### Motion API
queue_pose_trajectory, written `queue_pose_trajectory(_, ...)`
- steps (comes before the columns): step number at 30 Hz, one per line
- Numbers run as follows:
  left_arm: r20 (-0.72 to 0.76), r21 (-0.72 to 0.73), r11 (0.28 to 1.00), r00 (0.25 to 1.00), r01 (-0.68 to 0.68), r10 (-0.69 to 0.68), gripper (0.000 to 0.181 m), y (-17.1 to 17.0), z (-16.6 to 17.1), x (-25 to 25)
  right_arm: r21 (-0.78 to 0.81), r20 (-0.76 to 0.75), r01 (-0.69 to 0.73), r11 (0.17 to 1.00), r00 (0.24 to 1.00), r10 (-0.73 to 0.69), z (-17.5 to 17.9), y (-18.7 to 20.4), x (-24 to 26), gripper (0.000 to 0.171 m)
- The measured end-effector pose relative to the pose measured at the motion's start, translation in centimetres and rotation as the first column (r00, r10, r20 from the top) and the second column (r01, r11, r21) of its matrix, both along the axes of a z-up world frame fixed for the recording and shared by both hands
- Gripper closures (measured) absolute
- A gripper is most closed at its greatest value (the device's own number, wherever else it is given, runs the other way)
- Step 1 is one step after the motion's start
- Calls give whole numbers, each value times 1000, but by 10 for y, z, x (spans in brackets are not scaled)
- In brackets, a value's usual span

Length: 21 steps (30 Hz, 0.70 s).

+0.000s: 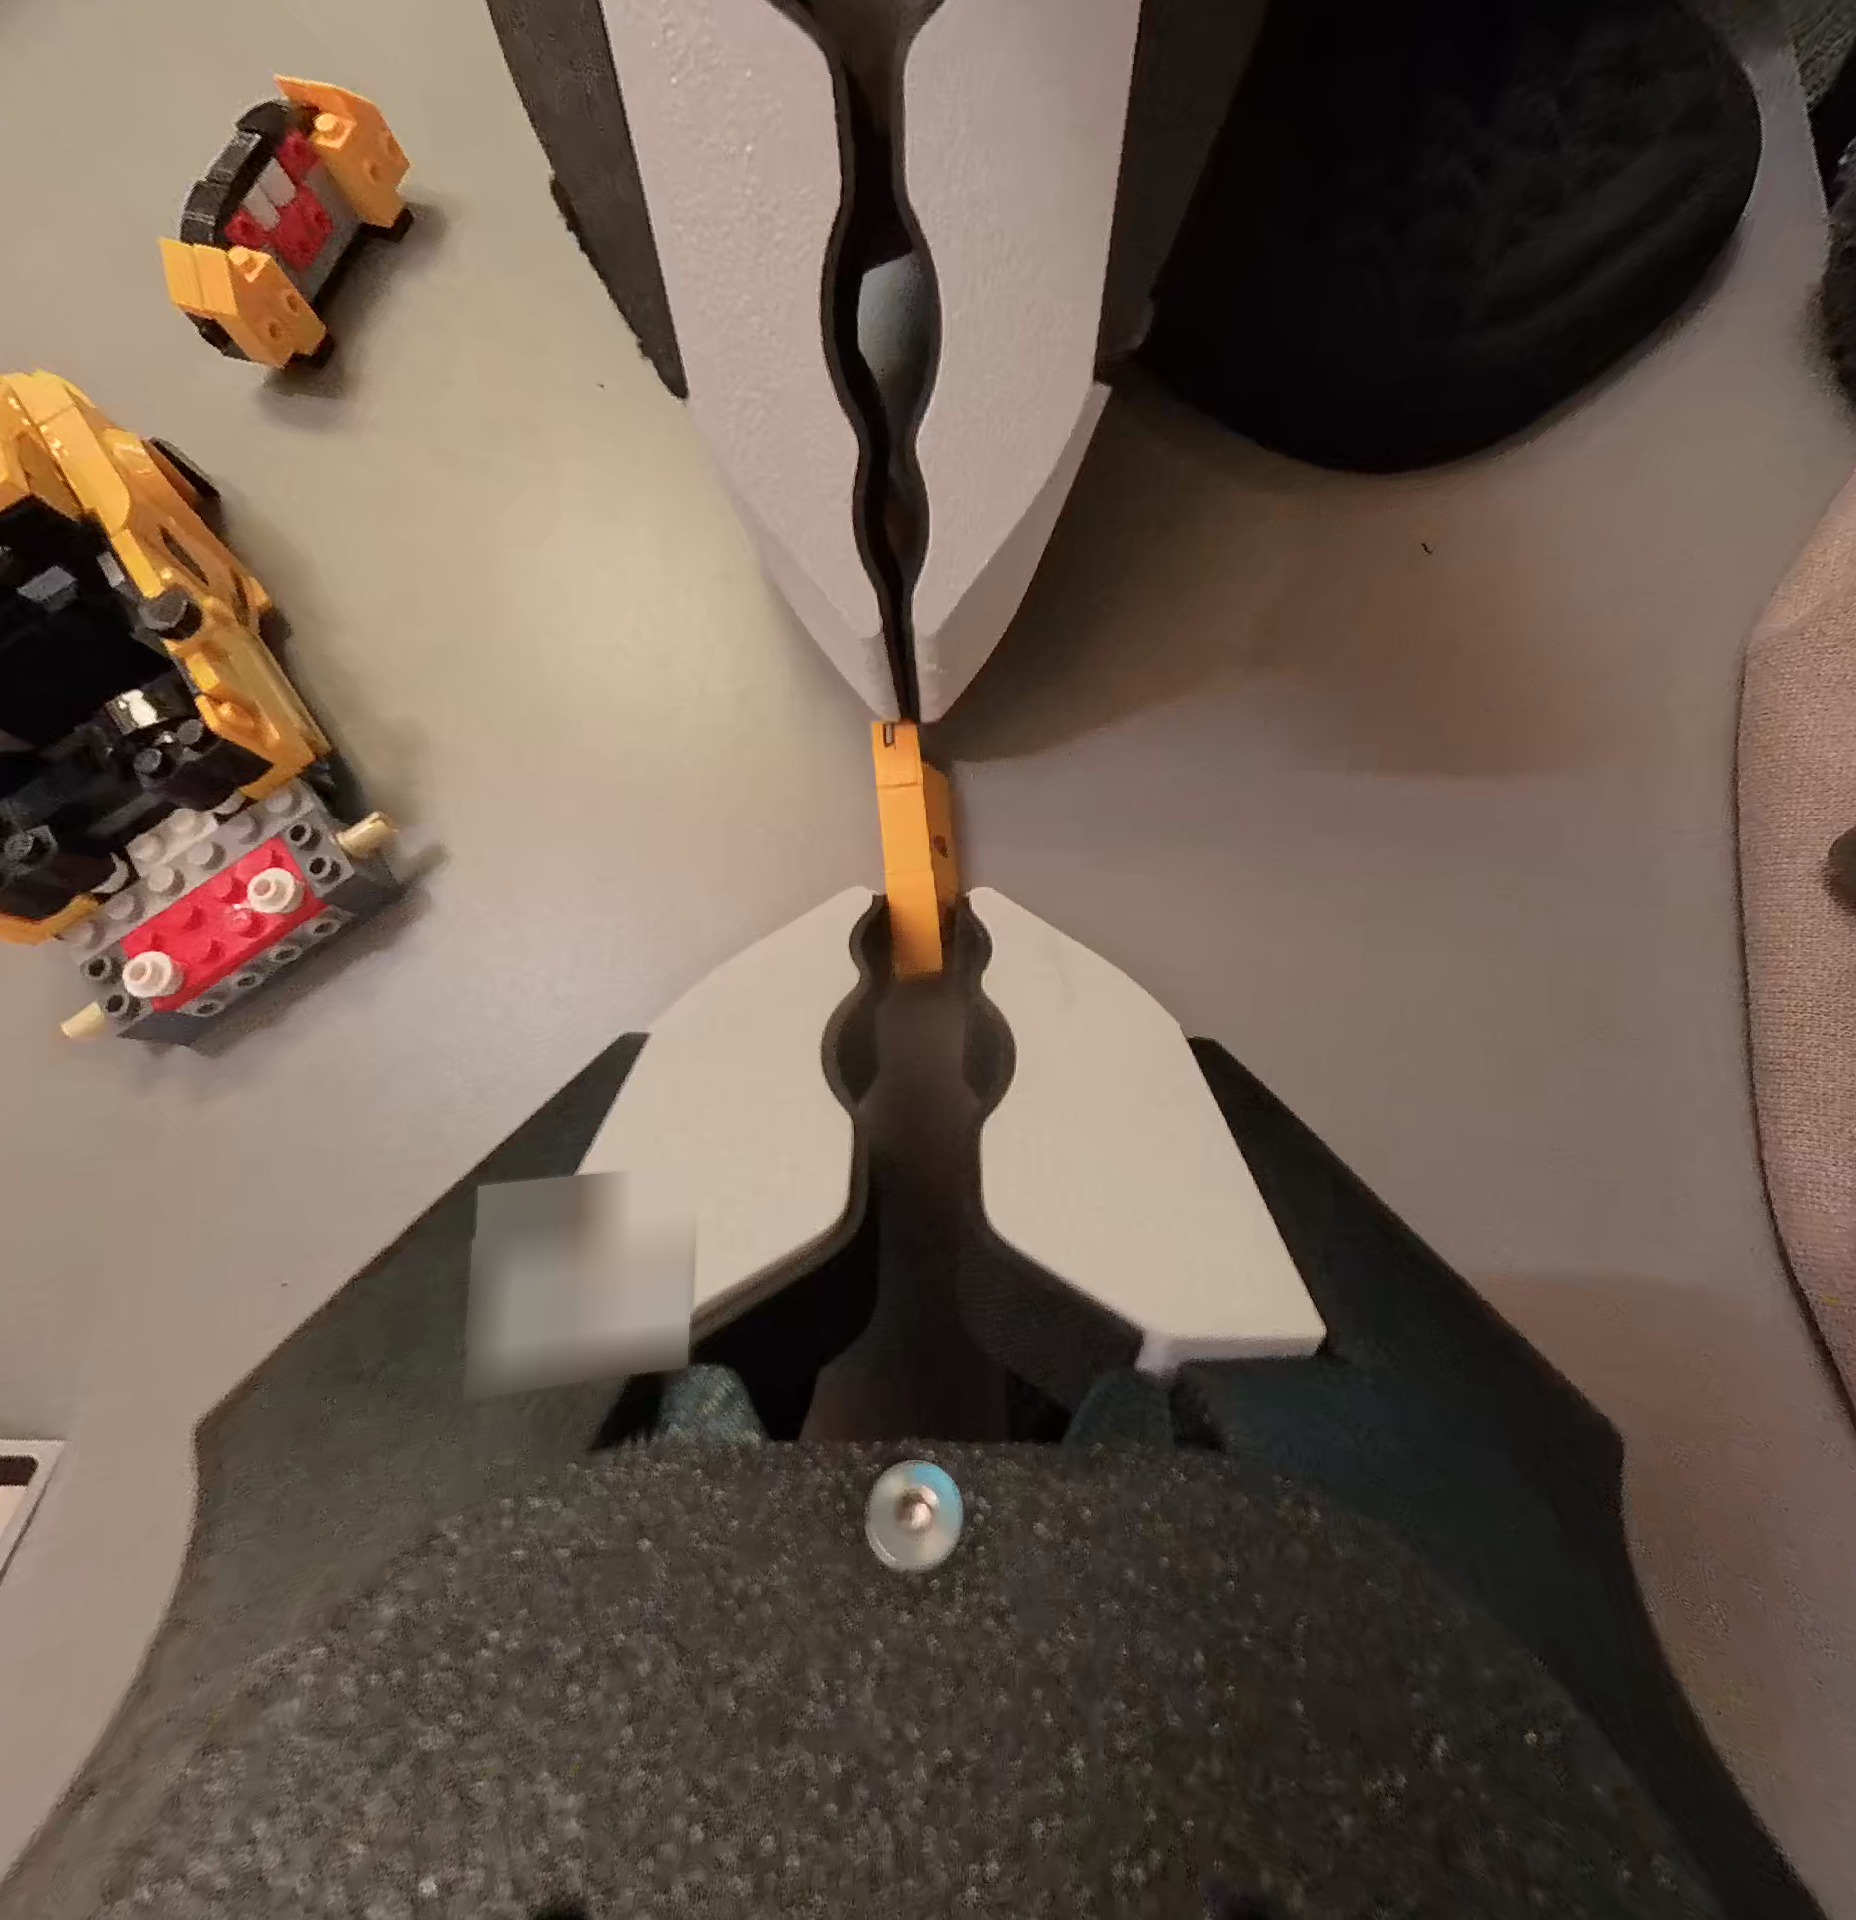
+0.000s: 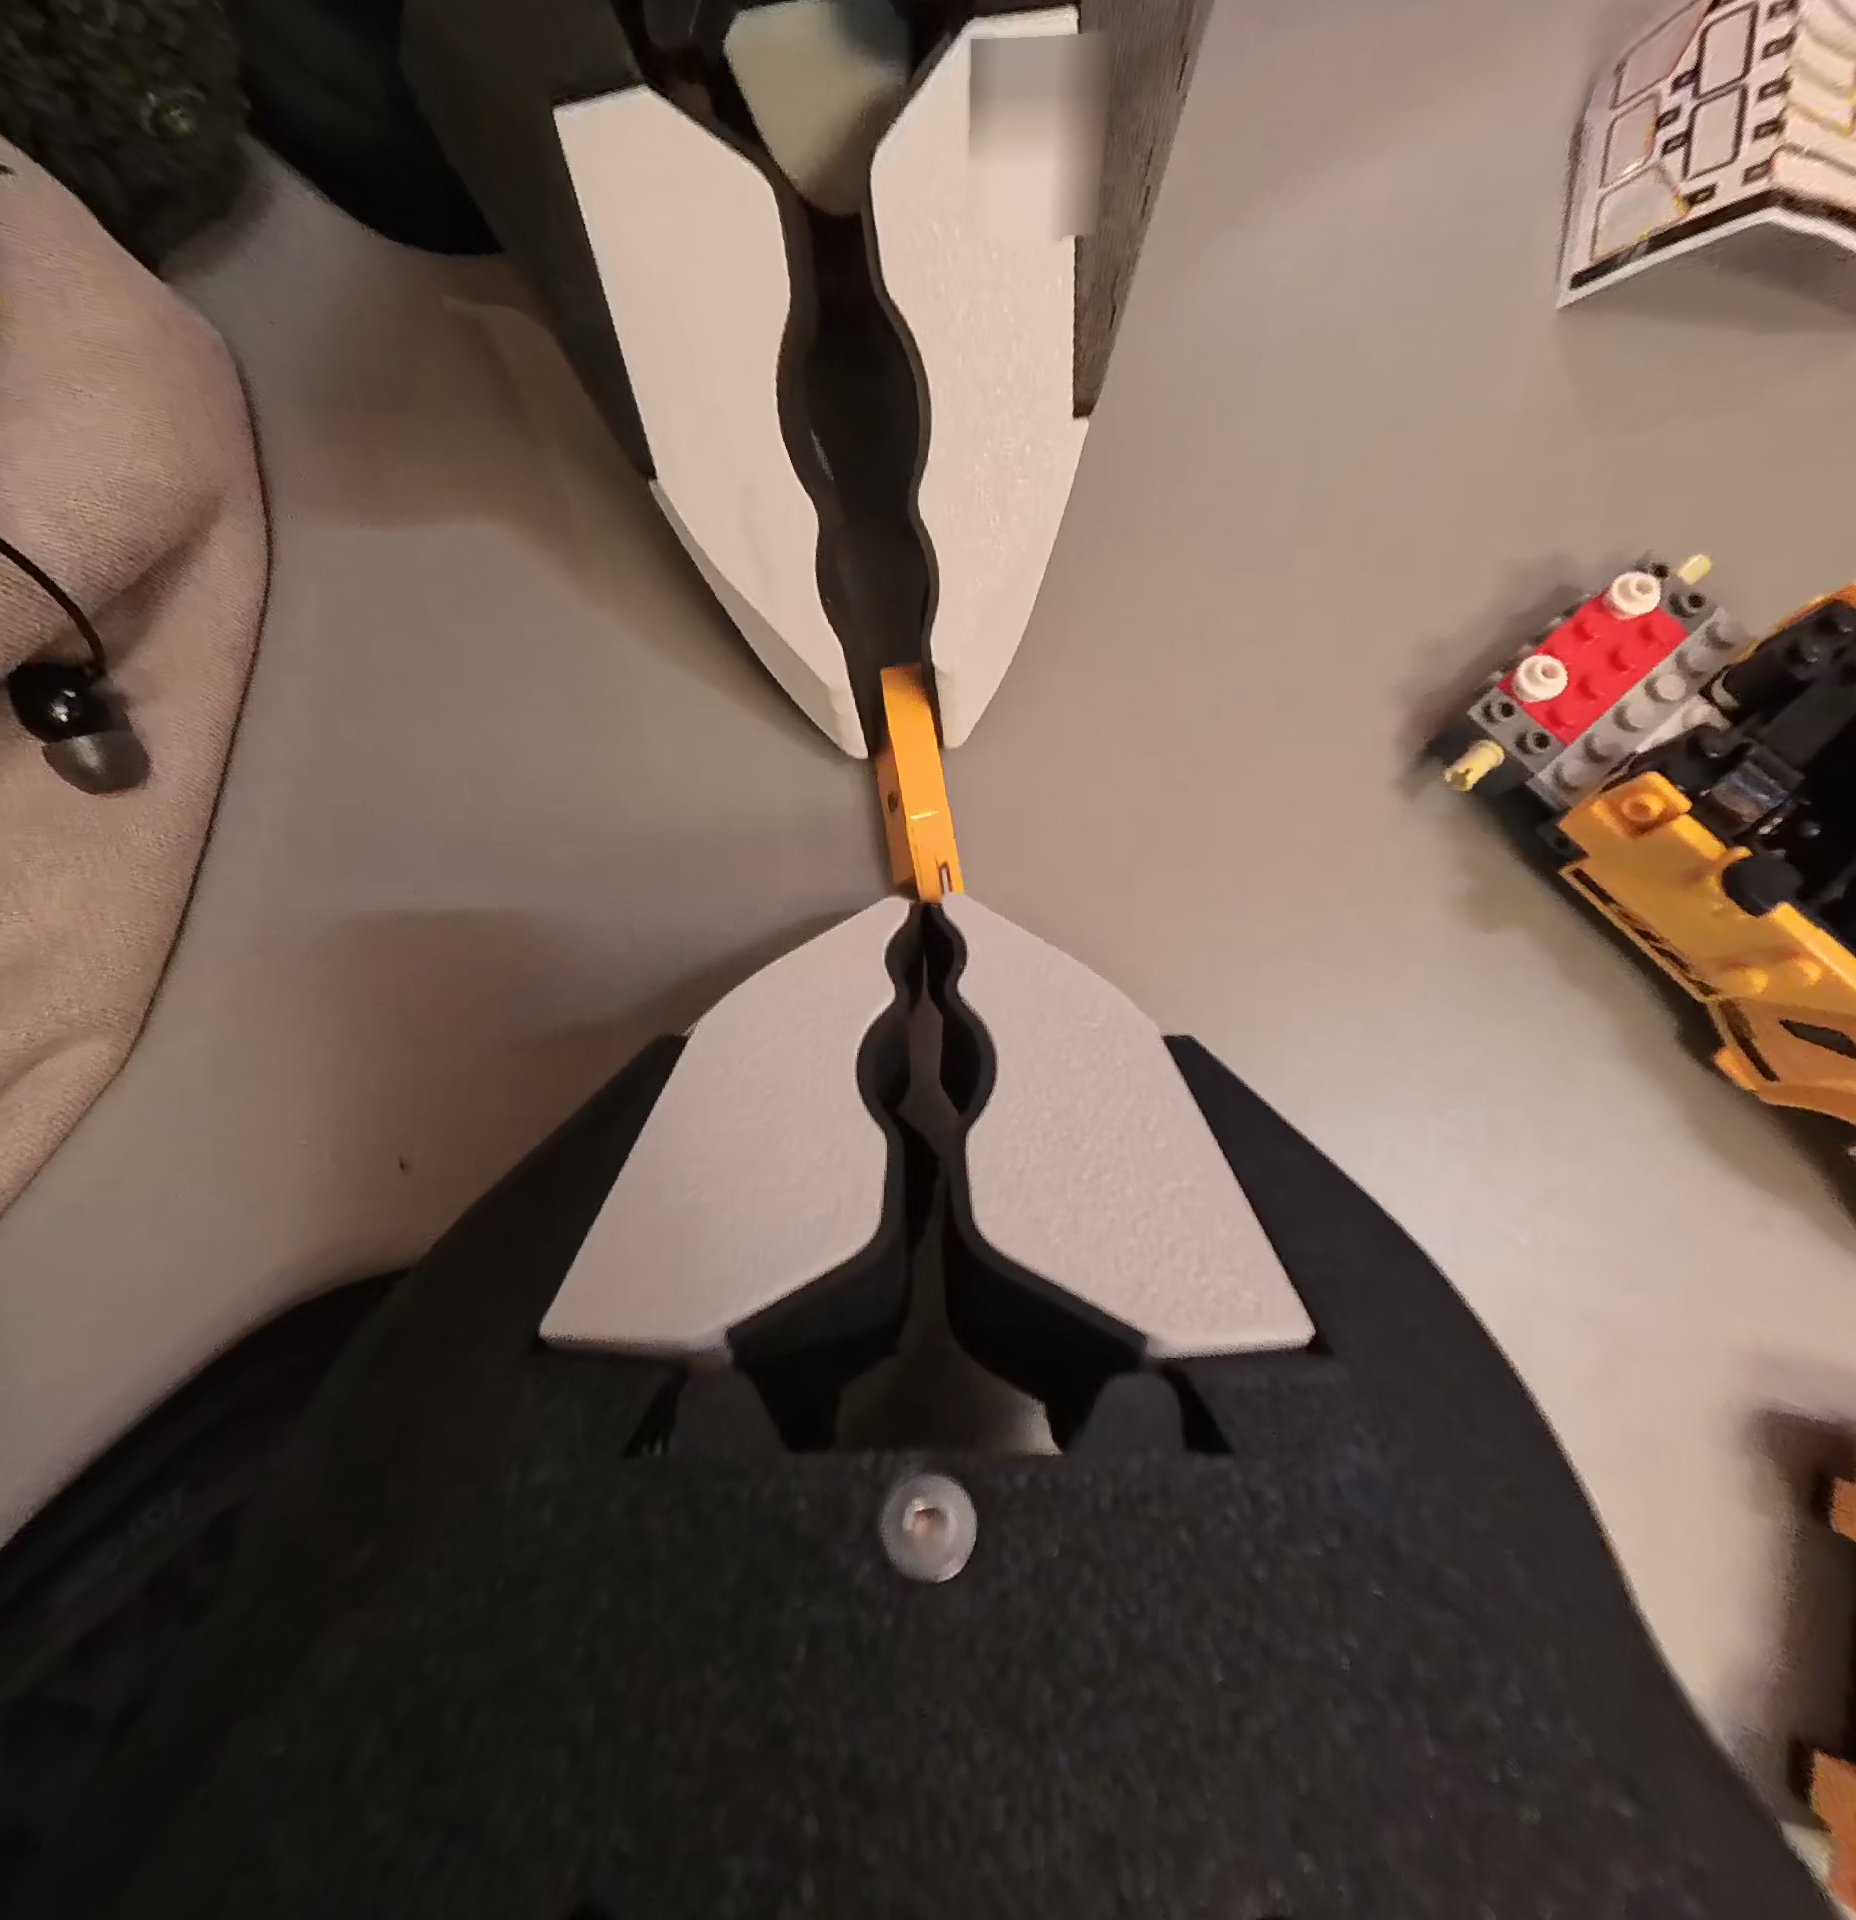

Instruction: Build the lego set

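Note:
A small orange lego piece (image 1: 908, 852) hangs in the air between my two grippers, which point tip to tip above the grey table (image 1: 1319, 831). It looks like two thin orange parts overlapped. My left gripper (image 1: 913, 920) is shut on its near end. My right gripper (image 1: 908, 715) comes in from the top, shut at its far end. In the right wrist view, my right gripper (image 2: 922, 906) pinches the near tip of the orange piece (image 2: 916, 790) and my left gripper (image 2: 903, 717) holds the far end. A partly built yellow and black car (image 1: 124, 727) lies at the left.
A small yellow, red and black sub-assembly (image 1: 280, 218) lies beyond the car. The car (image 2: 1682, 831) and a folded sticker sheet (image 2: 1734, 135) show in the right wrist view, with orange parts (image 2: 1854, 1538) at the lower right. A person's beige garment (image 1: 1817, 935) and a dark object (image 1: 1475, 208) border the table.

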<state>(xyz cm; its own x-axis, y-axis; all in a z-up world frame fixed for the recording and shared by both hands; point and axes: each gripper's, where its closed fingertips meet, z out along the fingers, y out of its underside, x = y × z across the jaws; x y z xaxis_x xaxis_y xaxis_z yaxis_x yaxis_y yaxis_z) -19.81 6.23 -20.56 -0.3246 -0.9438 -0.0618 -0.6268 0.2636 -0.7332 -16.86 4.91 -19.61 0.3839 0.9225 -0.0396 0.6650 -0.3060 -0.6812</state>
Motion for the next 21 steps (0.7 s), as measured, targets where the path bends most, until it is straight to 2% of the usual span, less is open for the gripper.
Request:
queue_pose_trajectory(14,-2,-1,1000,1000,2,-2,170,-1,0,-1,-6,-26,-23,1000,999,23,5,9,-13,171)
queue_pose_trajectory(19,2,-1,1000,1000,6,-6,170,-1,0,-1,-52,-29,-2,999,1000,0,-1,8,-2,171)
queue_pose_trajectory(21,4,2,1000,1000,9,-9,170,-1,0,-1,-44,13,11,999,1000,-10,-5,9,8,171)
